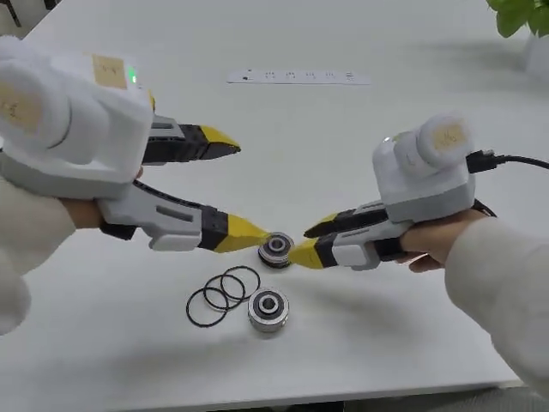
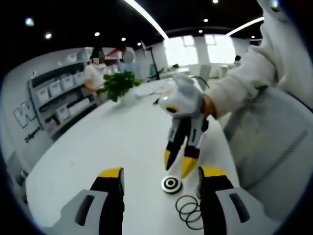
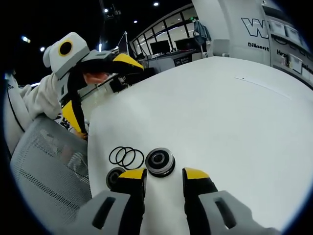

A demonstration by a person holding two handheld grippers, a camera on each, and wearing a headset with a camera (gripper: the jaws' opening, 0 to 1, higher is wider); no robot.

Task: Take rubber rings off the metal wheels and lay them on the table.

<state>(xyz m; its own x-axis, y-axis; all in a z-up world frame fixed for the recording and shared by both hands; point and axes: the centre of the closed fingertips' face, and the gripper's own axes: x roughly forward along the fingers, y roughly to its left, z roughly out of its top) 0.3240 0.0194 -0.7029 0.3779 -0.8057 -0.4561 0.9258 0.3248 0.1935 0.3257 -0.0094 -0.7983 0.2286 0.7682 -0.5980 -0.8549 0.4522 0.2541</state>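
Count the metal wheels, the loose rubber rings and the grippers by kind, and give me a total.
Metal wheels: 2
Loose rubber rings: 3
Grippers: 2, left gripper and right gripper
Total: 7

Table (image 1: 369, 154) holds two metal wheels (image 1: 268, 310), rubber rings (image 1: 221, 294), power strip (image 1: 298, 77).

Bright, even overhead light, soft shadows on the white table (image 1: 360, 343), gripper views fisheye-bent — edges blurred

head: high, down | grip cams: low, close, opposed | share wheel (image 1: 276, 249)
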